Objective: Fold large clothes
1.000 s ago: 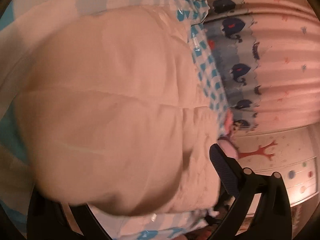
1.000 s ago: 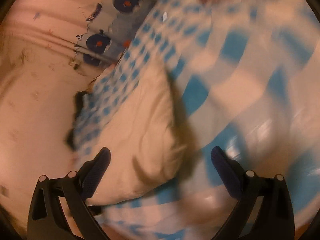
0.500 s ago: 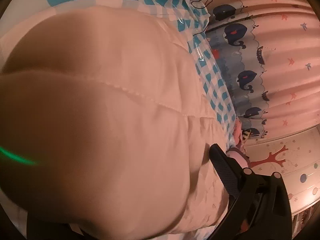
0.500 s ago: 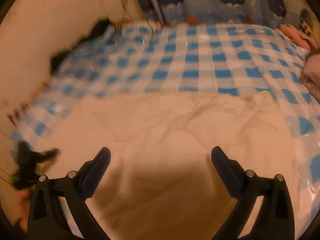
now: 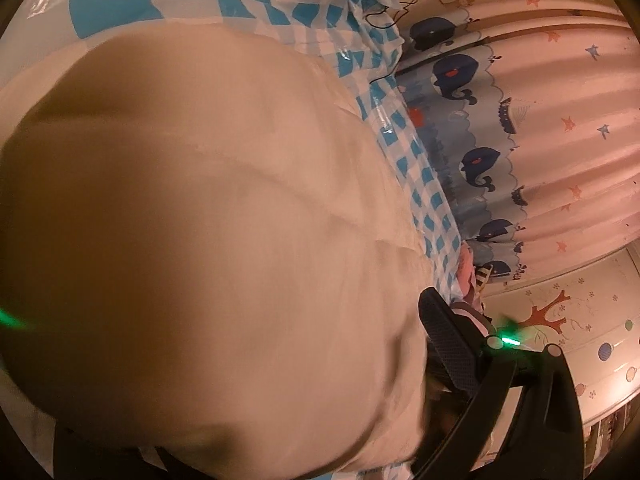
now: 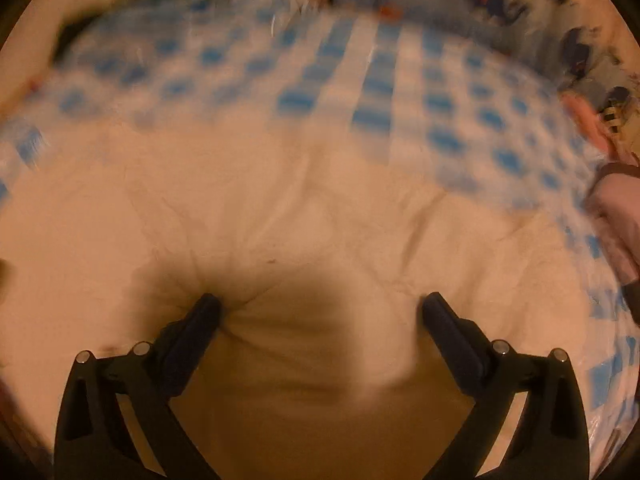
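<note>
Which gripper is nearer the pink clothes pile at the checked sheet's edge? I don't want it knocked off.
Left. The left gripper has the pink clothes pile just beyond its visible fingertip. The right gripper presses on the cream garment, with the pile well off to its right.

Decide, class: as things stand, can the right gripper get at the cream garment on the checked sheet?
Probably yes. The right gripper is open, its jaws spread and pressing into the cream garment, which puckers at one fingertip. Nothing lies between them on the checked sheet.
</note>
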{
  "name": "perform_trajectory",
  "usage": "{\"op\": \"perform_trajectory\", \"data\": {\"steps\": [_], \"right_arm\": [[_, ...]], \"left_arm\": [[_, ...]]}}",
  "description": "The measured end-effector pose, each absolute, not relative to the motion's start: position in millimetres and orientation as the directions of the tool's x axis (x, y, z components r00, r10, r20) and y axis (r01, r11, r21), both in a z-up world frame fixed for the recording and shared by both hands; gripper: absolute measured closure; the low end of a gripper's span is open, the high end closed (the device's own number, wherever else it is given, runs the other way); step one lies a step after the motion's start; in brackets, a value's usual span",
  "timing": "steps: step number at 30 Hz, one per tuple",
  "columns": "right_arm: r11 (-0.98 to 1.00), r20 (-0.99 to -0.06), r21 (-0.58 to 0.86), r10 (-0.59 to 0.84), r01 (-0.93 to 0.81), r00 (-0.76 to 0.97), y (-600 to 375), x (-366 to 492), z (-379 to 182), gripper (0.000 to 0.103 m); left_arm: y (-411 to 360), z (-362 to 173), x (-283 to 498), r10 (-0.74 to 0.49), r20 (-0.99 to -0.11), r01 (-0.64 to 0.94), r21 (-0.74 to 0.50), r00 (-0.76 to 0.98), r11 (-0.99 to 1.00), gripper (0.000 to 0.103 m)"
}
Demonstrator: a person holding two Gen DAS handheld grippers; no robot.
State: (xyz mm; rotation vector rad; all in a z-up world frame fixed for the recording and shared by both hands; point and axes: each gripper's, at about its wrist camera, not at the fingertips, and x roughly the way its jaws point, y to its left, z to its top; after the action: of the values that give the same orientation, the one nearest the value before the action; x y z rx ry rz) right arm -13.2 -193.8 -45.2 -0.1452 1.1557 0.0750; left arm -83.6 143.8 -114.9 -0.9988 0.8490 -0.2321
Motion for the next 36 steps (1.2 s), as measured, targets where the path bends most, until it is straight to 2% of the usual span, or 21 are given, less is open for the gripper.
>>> {"op": "perform_trajectory", "data": {"steps": [3,7,11,14,16,19,23,25,27,31,33,36], "right_arm": [[0.989,-0.931,-0.064,-0.012,-0.131,0.366,-196.3,-9.9,-36.5,0.006],[0.987,-0.877,-0.003,0.076,-0.163,0.475,-194.6,-45.9,2.5,0.006],[0.959,-0.888,-0.124,0.007,-0.254,0.459,-168.8,-65.8,-37.9,0.006],[0.971,-0.909,-0.074,0.028,-0.226,0.415,-173.5,-54.5,-25.6,0.006],[0.97,-0.88,-0.068,0.052,-0.232,0.472,-172.9,-56.2,-7.0,0.006],[0.977,-0.855,-0.103,0.008,-0.186,0.518,-174.2,-37.4,9.7,0.006],[0.986,-0.887,-0.141,-0.088,-0.084,0.453,-187.4,19.1,-20.3,0.006],[0.989,-0.927,-0.113,-0.069,-0.098,0.368,-189.7,35.0,-50.5,0.005],[0.986,-0.932,-0.127,-0.081,-0.11,0.354,-189.5,41.4,-47.5,0.006],[0.987,-0.89,-0.077,-0.006,-0.138,0.456,-193.5,2.9,-6.5,0.006],[0.982,-0.857,-0.097,0.001,-0.163,0.515,-193.6,-28.4,9.4,0.006],[0.958,-0.877,-0.193,-0.072,-0.211,0.475,-186.3,-57.3,-20.5,0.006]], "left_arm": [[140.1,-112.0,-82.6,-0.524,-0.533,-0.185,-0.797,0.665,0.575,0.009],[144.0,-116.7,-79.3,-0.534,-0.532,-0.199,-0.806,0.657,0.558,0.009],[143.6,-118.9,-78.4,-0.528,-0.549,-0.208,-0.794,0.649,0.571,0.009],[142.4,-119.8,-80.8,-0.529,-0.55,-0.206,-0.793,0.647,0.573,0.01],[145.2,-122.2,-81.1,-0.529,-0.547,-0.215,-0.799,0.649,0.562,0.012],[144.3,-121.7,-82.0,-0.518,-0.554,-0.215,-0.789,0.652,0.575,0.012],[146.8,-122.4,-85.9,-0.521,-0.554,-0.207,-0.788,0.649,0.58,0.013],[145.4,-122.1,-85.3,-0.52,-0.556,-0.202,-0.784,0.648,0.587,0.013],[143.8,-121.1,-85.1,-0.521,-0.559,-0.193,-0.779,0.646,0.596,0.013],[147.0,-124.9,-83.5,-0.531,-0.555,-0.207,-0.79,0.64,0.576,0.013],[150.0,-126.3,-83.8,-0.532,-0.552,-0.216,-0.796,0.641,0.565,0.013],[148.6,-124.9,-82.0,-0.519,-0.559,-0.222,-0.788,0.646,0.574,0.013]]}}
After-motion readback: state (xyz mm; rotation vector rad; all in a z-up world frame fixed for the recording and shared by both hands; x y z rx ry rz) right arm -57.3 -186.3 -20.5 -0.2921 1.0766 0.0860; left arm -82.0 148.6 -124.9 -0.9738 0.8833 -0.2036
